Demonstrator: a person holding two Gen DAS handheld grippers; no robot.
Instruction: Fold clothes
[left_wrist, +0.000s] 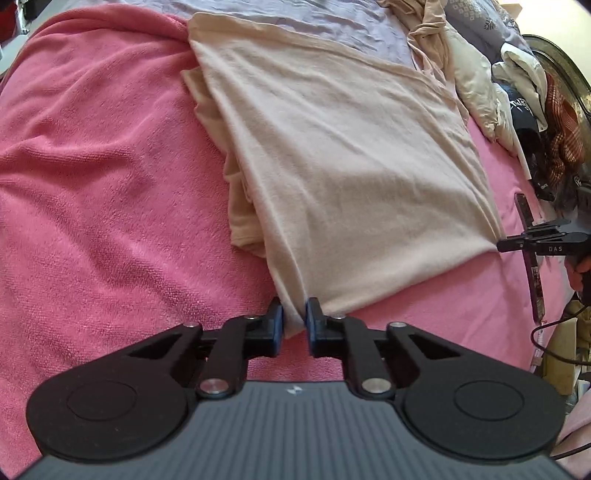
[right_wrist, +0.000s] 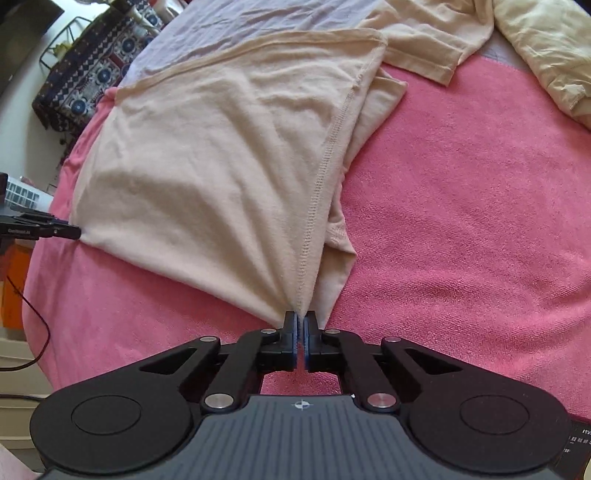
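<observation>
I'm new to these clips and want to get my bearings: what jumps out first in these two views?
A pale beige garment, already partly folded, lies in the middle of a bright pink towel that covers the bed. Each claw is shut on a near corner of it: the left claw on one, the right claw on the other. A heap of unfolded clothes sits at the far right edge of the left view.

two tools (left_wrist: 294, 314), one beige garment (left_wrist: 343, 155), one pink towel (left_wrist: 92, 166)
</observation>
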